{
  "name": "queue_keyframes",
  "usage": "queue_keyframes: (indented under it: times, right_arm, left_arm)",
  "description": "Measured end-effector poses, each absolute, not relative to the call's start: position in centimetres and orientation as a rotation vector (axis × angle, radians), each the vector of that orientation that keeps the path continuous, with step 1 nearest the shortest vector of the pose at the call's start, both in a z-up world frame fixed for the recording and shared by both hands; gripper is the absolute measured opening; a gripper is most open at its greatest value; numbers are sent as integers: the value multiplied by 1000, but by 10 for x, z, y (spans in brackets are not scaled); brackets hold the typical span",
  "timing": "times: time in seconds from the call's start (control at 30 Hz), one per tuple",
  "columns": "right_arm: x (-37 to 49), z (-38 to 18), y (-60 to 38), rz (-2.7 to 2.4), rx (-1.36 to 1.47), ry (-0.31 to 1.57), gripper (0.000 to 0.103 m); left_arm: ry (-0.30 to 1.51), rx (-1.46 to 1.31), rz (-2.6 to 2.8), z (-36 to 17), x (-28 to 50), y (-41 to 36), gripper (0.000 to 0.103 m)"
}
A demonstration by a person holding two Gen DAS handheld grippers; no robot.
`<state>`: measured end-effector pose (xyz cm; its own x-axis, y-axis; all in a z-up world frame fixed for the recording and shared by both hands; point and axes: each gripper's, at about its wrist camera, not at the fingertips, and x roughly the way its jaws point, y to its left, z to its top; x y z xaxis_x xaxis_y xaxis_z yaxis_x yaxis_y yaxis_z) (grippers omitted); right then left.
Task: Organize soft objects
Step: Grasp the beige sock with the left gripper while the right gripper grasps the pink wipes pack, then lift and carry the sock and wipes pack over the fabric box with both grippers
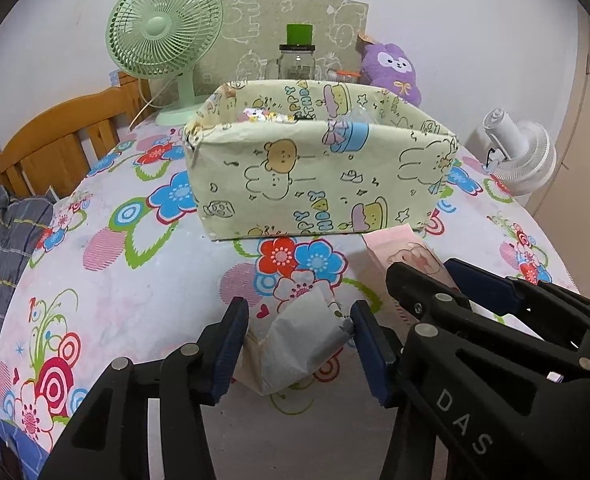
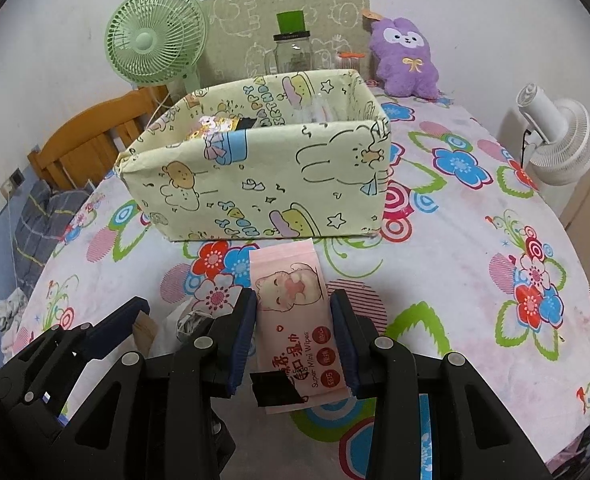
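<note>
With my right tool (image 2: 291,336) clamped on the wipes pack (image 2: 295,320) and my left tool (image 1: 299,344) apparently pinching the tissue packet (image 1: 303,336), I'd lift both clear over the box (image 2: 263,184) rim before releasing.

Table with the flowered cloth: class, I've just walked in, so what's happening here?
A person holds a tool in each hand. The left tool straddles a crumpled white tissue packet, its pads at either side. The right tool has its pads against a pink wet-wipes pack. Both items lie on the flowered tablecloth, in front of the yellow cartoon-print storage box, which already holds some things.
</note>
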<state>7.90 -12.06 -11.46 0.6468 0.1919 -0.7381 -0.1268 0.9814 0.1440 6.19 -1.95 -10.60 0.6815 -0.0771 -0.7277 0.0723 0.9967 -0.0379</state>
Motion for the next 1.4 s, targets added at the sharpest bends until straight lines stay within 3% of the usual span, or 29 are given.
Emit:
queue_keyframes:
  times: [0.87,1.03,1.13,1.4]
  right_arm:
    - [86,-131,-123,176,90,896,41]
    - [89,-134,-122,174,89,904,41]
    - [92,-135,-122,167,87,905,41]
    - [94,-134,-122,161,86,907,42]
  left_arm:
    - [865,-15,-102,-126,72,-20,54]
    - [886,-65,-155,-130,75,-18,39]
    - [892,-85,-194,-130,75,-20,20]
    - [869,-71,-181,-126,73,-23,12]
